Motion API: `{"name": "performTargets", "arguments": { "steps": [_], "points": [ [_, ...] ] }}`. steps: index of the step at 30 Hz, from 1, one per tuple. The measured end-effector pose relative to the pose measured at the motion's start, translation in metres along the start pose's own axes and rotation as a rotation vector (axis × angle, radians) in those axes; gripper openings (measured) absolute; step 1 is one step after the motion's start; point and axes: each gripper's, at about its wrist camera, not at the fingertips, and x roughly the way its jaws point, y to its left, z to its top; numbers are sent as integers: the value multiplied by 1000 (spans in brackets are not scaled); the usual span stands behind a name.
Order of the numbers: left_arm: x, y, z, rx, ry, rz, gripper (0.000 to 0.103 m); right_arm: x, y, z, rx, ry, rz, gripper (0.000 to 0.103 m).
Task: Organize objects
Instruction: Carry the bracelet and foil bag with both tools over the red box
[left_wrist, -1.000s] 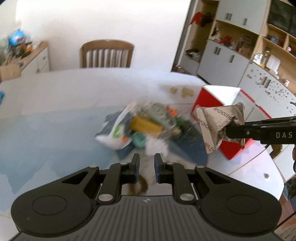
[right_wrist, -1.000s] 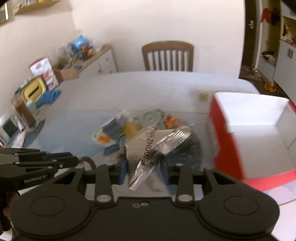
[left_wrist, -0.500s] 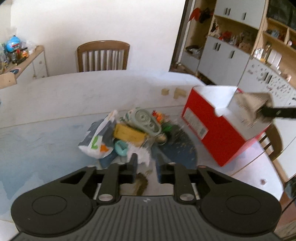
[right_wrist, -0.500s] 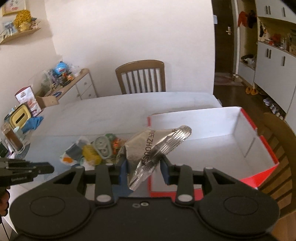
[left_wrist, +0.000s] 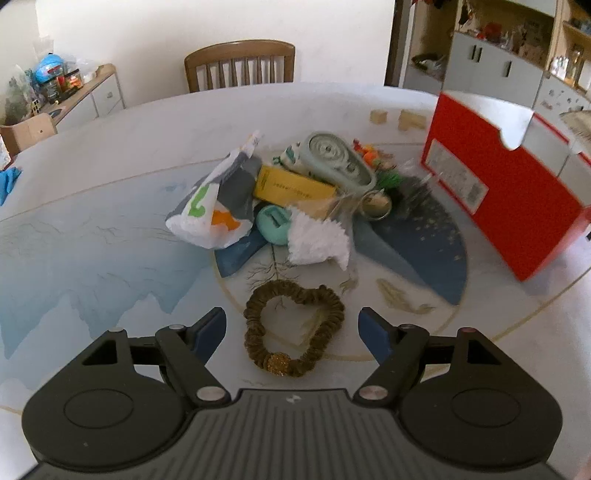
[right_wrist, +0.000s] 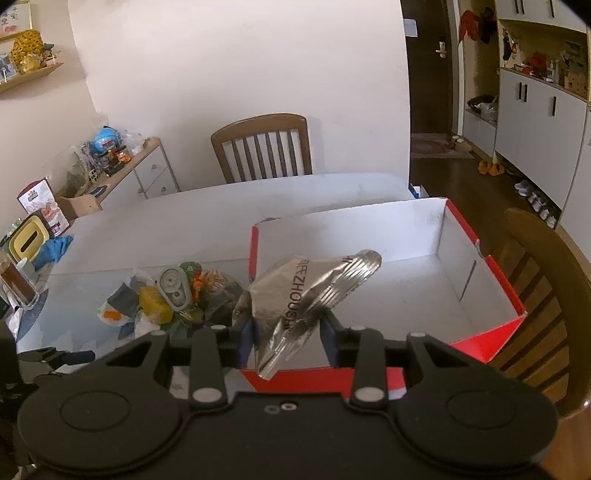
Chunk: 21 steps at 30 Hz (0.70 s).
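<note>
My left gripper (left_wrist: 291, 326) hovers low over the table with its jaws opening wide; a brown hair scrunchie (left_wrist: 293, 326) lies on the table between the fingers, untouched by the pads. Behind it sits a pile: a white plastic bag (left_wrist: 210, 206), a yellow box (left_wrist: 291, 186), a mint-green gadget (left_wrist: 334, 158) and a white fluffy piece (left_wrist: 317, 240). My right gripper (right_wrist: 288, 332) is shut on a crumpled silver foil packet (right_wrist: 306, 291), held above the near rim of the open red shoebox (right_wrist: 498, 273), also seen as the red shoebox (left_wrist: 517, 199) at right.
A wooden chair (left_wrist: 240, 64) stands at the table's far side and another wooden chair (right_wrist: 543, 288) beside the box. A sideboard (right_wrist: 122, 166) with clutter is at left; a yellow container (right_wrist: 26, 240) and blue cloth (right_wrist: 51, 249) sit at the table's left edge.
The left gripper dropped toward the table and its jaws spread from shut to wide around the scrunchie. The right gripper carried the foil packet rightward from the pile to over the shoebox.
</note>
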Motion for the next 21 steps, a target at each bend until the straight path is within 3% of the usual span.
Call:
{"name": "performTargets", "arguments": {
  "steps": [6, 7, 11, 13, 15, 21],
  "points": [
    [16, -5, -3, 40, 36, 7, 77, -4, -10, -2, 18, 2, -16, 36],
    [16, -5, -3, 38, 39, 5, 67, -4, -11, -2, 21, 2, -18, 36],
    [17, -5, -3, 23, 49, -5, 48, -4, -16, -2, 34, -1, -24, 36],
    [17, -5, -2, 21, 47, -1, 29, -4, -18, -2, 37, -1, -25, 36],
    [17, -6, 0, 28, 53, -9, 19, -3, -19, -2, 38, -1, -24, 36],
    [13, -12, 1, 48, 49, -9, 14, -2, -24, -1, 45, -8, -25, 36]
  ]
}}
